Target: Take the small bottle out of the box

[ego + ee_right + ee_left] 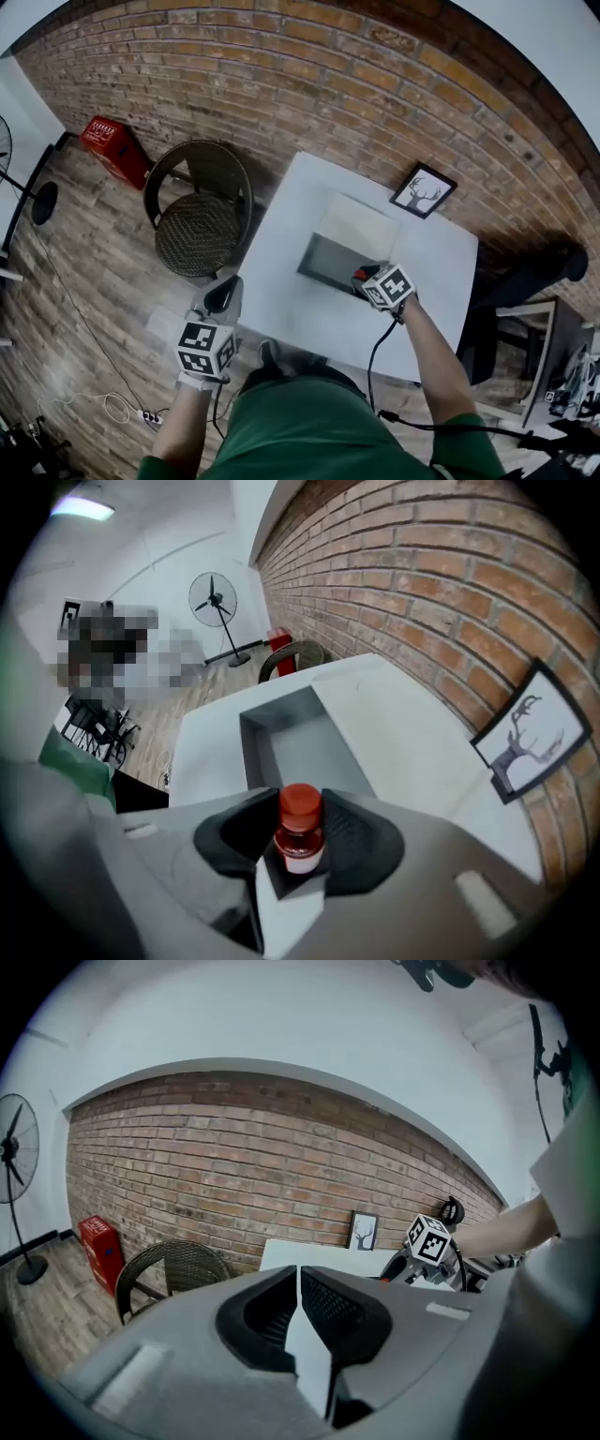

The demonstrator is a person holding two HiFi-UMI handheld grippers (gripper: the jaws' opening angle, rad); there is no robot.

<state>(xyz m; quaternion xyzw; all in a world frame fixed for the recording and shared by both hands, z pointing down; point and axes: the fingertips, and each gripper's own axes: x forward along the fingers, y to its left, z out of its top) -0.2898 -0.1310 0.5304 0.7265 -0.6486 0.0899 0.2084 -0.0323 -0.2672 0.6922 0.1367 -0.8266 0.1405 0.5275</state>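
Note:
A small bottle [300, 834] with a red cap and white label sits upright between the pads of my right gripper [302, 841], which is shut on it. In the head view that gripper [364, 277] hovers at the near right corner of the open grey box [349, 246], and the red cap [359, 275] shows at its tip. The box [291, 738] lies just beyond the jaws, and its inside looks bare. My left gripper [221, 294] hangs off the table's left edge, jaws together [300, 1283], holding nothing.
The box lies on a white square table [281, 300] against a brick wall. A framed deer picture [424, 190] leans at the table's back. A wicker chair [199, 220] stands to the left, with a red crate [114, 150] beyond it. Cables and a power strip [150, 417] lie on the floor.

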